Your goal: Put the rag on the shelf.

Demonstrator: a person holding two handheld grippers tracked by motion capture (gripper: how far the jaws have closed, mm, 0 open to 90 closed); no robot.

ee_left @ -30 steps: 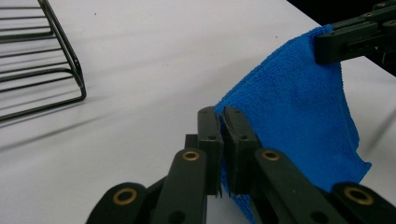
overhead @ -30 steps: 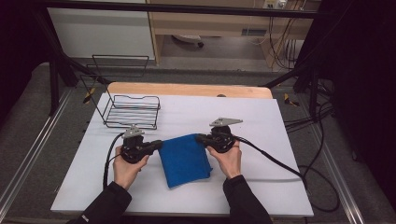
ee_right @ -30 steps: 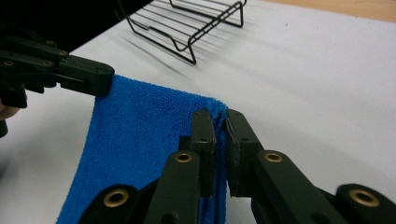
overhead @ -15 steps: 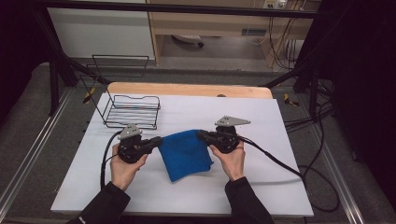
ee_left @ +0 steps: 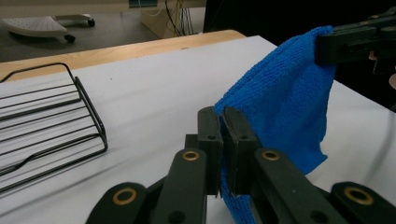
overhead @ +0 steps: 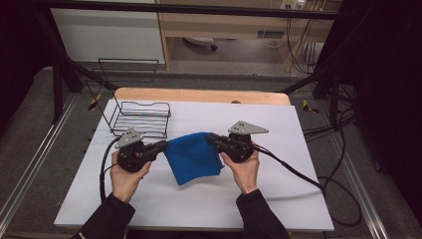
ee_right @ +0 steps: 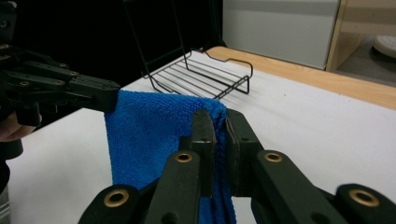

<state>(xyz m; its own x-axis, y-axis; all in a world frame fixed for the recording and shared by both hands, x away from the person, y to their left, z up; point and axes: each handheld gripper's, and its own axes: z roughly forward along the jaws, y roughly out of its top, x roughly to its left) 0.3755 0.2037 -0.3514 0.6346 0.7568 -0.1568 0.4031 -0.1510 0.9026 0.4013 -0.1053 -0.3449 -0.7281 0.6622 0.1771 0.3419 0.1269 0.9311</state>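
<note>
From the high view, the left gripper and right gripper each pinch a top corner of the blue cloth, which hangs between them over the middle of the white table, its lower edge apparently touching the surface. To do this well, I would keep both corners level and the top edge taut, so the cloth drapes flat rather than twisting. The wire basket sits just behind the left gripper.

In the left gripper view, the jaws are clamped narrow on a cloth corner; the fabric is a looped, nubbly microfibre, soft and limp (it folds under its own weight).

In the right gripper view, the jaws likewise grip the cloth edge tightly. The basket is thin, rigid black wire.
</note>
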